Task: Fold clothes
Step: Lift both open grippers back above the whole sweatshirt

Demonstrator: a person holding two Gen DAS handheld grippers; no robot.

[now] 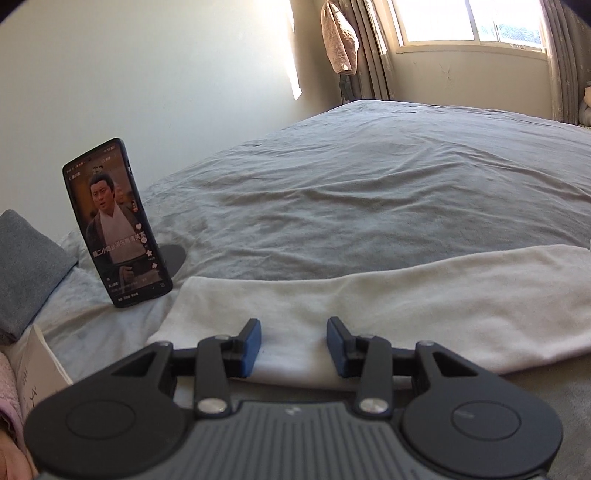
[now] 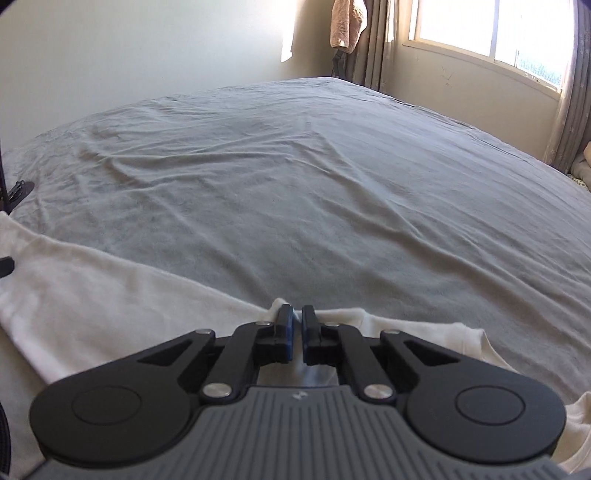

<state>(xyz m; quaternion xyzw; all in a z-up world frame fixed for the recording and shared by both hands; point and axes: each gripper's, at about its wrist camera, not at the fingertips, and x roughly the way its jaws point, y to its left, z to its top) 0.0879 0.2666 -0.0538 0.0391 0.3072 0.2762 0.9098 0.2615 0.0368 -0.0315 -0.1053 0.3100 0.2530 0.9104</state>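
Note:
A white garment (image 1: 388, 317) lies folded in a long strip across the near part of the grey bed (image 1: 369, 192). My left gripper (image 1: 294, 332) is open, its blue pads spread just above the garment's near left part, holding nothing. In the right wrist view the same white garment (image 2: 110, 295) runs from the left edge to under the tool. My right gripper (image 2: 297, 325) is shut on a small raised fold of the garment's far edge, with a nub of white cloth showing beside the fingertips.
A phone (image 1: 116, 225) stands upright on a stand at the left, playing a video. A folded grey cloth (image 1: 26, 273) lies further left, with a white paper (image 1: 40, 369) and pink cloth at the lower left. A window (image 1: 469, 22), curtains and a hanging towel (image 1: 338, 37) are behind the bed.

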